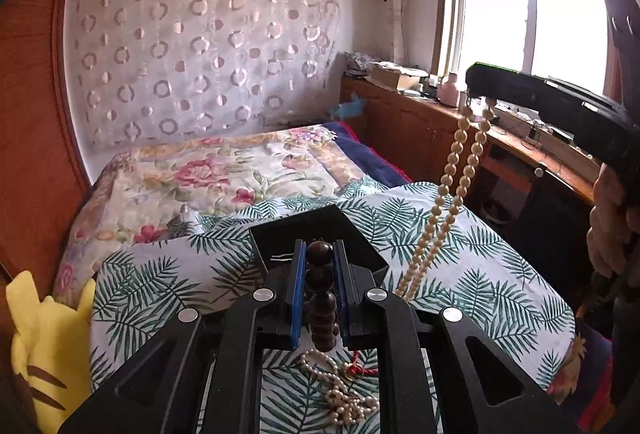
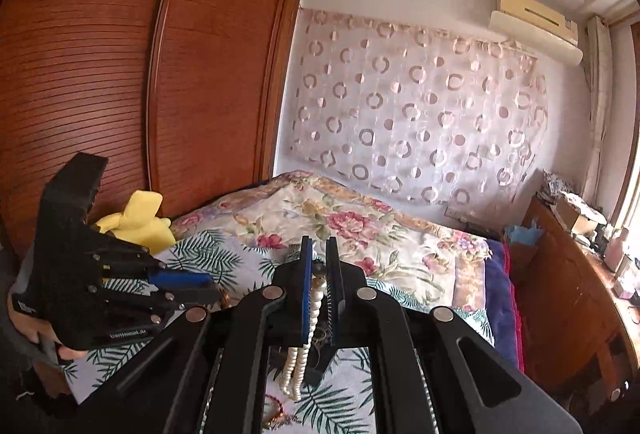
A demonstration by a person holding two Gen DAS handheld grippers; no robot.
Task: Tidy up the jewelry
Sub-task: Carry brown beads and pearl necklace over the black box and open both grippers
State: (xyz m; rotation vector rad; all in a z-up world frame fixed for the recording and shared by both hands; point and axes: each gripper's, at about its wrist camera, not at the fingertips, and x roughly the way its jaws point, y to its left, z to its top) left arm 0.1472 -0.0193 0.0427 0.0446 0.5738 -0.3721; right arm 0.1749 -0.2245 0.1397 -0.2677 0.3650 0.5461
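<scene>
My left gripper (image 1: 319, 247) is shut on a strand of dark brown wooden beads (image 1: 321, 288), held up above the leaf-print cloth (image 1: 480, 274). Just beyond its tips sits a black tray (image 1: 276, 234). At the upper right my right gripper (image 1: 478, 97) is shut on a cream pearl necklace (image 1: 452, 190), which hangs in a long double strand down to the cloth. In the right wrist view the same pearl necklace (image 2: 316, 300) runs between the pads of the right gripper (image 2: 319, 246), its loops dangling below. The left gripper (image 2: 212, 288) shows at the left there.
A heap of small pearls (image 1: 348, 400) and a red cord (image 1: 360, 366) lie on the cloth under my left gripper. A yellow plush toy (image 1: 44, 346) lies at the bed's left edge by a wooden wardrobe (image 2: 120, 74). A cluttered wooden cabinet (image 1: 420, 122) runs under the window.
</scene>
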